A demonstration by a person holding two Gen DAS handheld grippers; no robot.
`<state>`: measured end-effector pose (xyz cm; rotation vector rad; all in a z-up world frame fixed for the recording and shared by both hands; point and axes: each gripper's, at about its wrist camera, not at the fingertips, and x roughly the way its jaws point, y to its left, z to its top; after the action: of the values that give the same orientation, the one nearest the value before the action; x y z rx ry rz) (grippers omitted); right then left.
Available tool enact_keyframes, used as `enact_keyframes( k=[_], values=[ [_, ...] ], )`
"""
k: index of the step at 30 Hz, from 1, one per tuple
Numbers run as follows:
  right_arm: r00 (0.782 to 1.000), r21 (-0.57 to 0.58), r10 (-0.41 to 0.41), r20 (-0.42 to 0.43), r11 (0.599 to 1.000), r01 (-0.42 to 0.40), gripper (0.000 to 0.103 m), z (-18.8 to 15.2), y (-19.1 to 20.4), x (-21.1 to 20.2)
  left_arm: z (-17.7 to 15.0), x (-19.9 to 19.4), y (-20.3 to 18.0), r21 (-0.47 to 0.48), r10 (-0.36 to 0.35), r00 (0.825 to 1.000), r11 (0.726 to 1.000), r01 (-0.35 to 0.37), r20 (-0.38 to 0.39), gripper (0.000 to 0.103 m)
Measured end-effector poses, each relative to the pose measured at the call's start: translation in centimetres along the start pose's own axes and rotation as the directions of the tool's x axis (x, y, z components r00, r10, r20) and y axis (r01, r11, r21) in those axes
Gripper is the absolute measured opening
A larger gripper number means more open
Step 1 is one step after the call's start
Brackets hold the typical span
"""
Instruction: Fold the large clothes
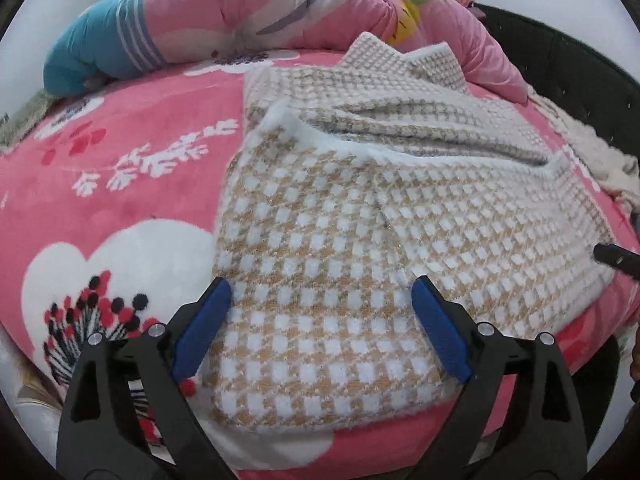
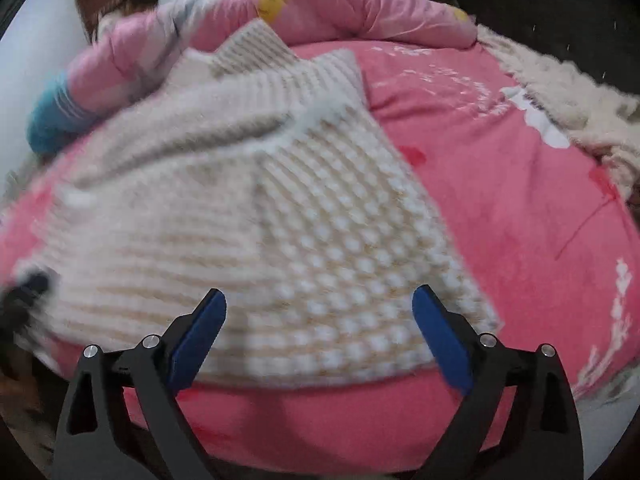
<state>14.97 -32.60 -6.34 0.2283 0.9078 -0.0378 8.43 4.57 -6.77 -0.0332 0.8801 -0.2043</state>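
**Left wrist and right wrist: both grippers spread wide above the folded sweater**

Left wrist view shows your left gripper [image 1: 322,300] with its blue pads [image 1: 204,328] spread far apart and nothing pinched between them; it hangs over the near edge of the checked sweater [image 1: 340,240], tilted down toward it. The tan-and-white knit lies on the pink blanket [image 1: 132,184], its lower part folded up over the greyer ribbed part behind. Out at the right edge of this view, the dark tip of your right gripper [image 1: 616,260] pokes in just past the sweater's side.

In the right wrist view, your right gripper [image 2: 320,308] is likewise wide apart, the pads clear of the fabric and nothing between them. The sweater [image 2: 280,240] fills the middle and left of this blurred view, its near hem just beyond the fingertips, with bare pink blanket [image 2: 500,200] to the right.

Beyond the sweater, a pink quilt [image 1: 280,8] is heaped along the far side of the bed, with a teal striped bundle [image 1: 96,56] at its left end. A cream fluffy throw [image 2: 560,96] lies along the right edge.
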Motion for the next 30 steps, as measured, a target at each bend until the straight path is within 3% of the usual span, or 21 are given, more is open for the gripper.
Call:
enact_keyframes(
  k=[3,5,6,8,11,22,30],
  values=[
    [0.998,-0.023,0.063,0.032,0.998,-0.062,0.097,1.6,2.2,-0.5,0.0,0.1,0.2,0.002,0.006,1.000,1.000,-0.006,-0.001,0.089],
    [0.995,-0.036,0.103,0.004,0.994,-0.103,0.097,2.1,3.4,0.2,0.1,0.1,0.2,-0.004,0.009,1.000,1.000,-0.009,-0.004,0.090],
    [0.994,-0.027,0.103,-0.036,0.994,-0.104,0.097,2.3,3.7,1.7,0.1,0.1,0.5,-0.015,0.008,1.000,1.000,-0.008,-0.006,0.091],
    [0.990,-0.022,0.019,-0.143,1.000,-0.022,0.097,1.8,4.2,4.8,0.2,0.2,0.2,-0.026,0.011,1.000,1.000,-0.012,-0.012,0.092],
    [0.997,-0.024,0.018,-0.074,1.000,-0.020,0.097,1.1,4.4,4.3,0.4,0.5,-0.3,-0.021,0.032,0.999,0.999,-0.032,-0.021,0.094],
    [0.985,0.054,0.169,-0.024,0.984,-0.167,0.097,-0.6,2.4,3.0,0.5,1.0,-1.3,-0.022,0.097,0.995,0.995,-0.098,-0.020,0.095],
    [0.993,0.026,0.106,-0.059,0.994,-0.104,0.097,-0.7,3.5,2.8,0.7,1.1,-1.7,-0.018,0.127,0.991,0.992,-0.128,-0.041,0.095]
  ],
)
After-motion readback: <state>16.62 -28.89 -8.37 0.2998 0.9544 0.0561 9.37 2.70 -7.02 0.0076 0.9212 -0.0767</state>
